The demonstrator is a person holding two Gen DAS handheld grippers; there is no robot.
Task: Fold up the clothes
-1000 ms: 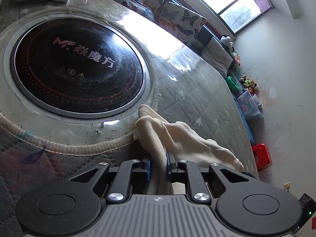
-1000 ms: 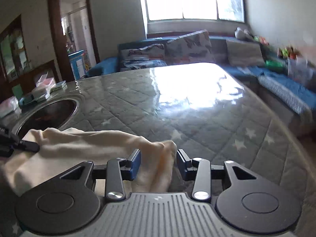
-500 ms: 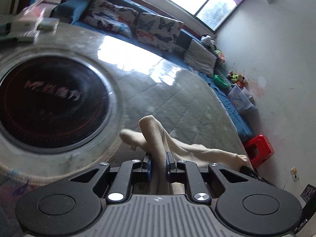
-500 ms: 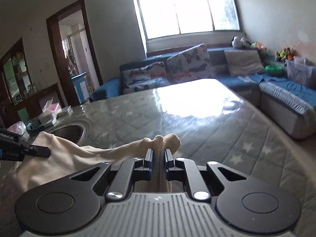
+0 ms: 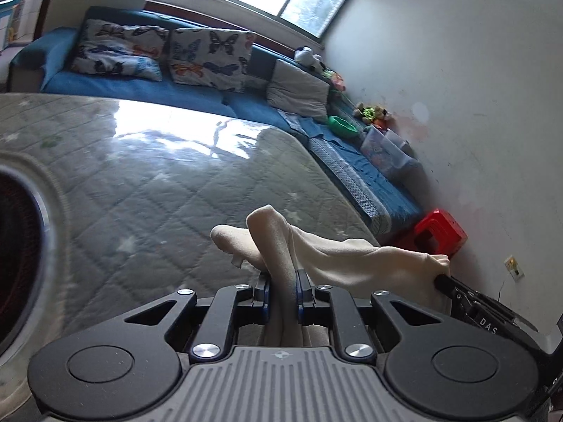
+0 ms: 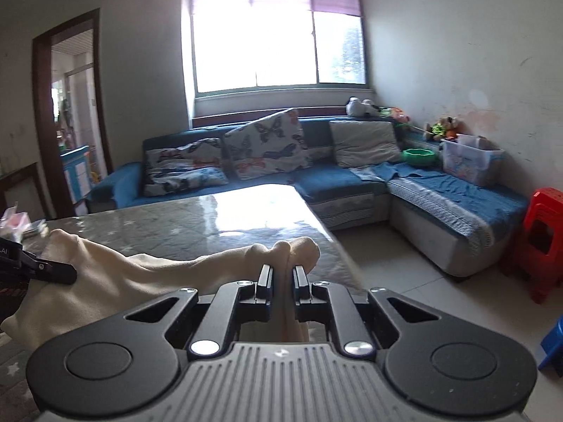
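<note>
A cream cloth garment hangs stretched between my two grippers above the quilted table. My left gripper is shut on one bunched edge of it. My right gripper is shut on the other edge, and the cloth runs from it to the left. The right gripper shows at the right of the left wrist view, and the left gripper at the left edge of the right wrist view. The lower part of the cloth is hidden behind the gripper bodies.
A round black cooktop is set in the table at the left. A blue corner sofa with butterfly cushions stands behind the table. A red stool and a clear storage box are at the right by the wall.
My right gripper has shut on the cloth edge. Both grippers have lifted the cloth off the table and tilted up toward the room.
</note>
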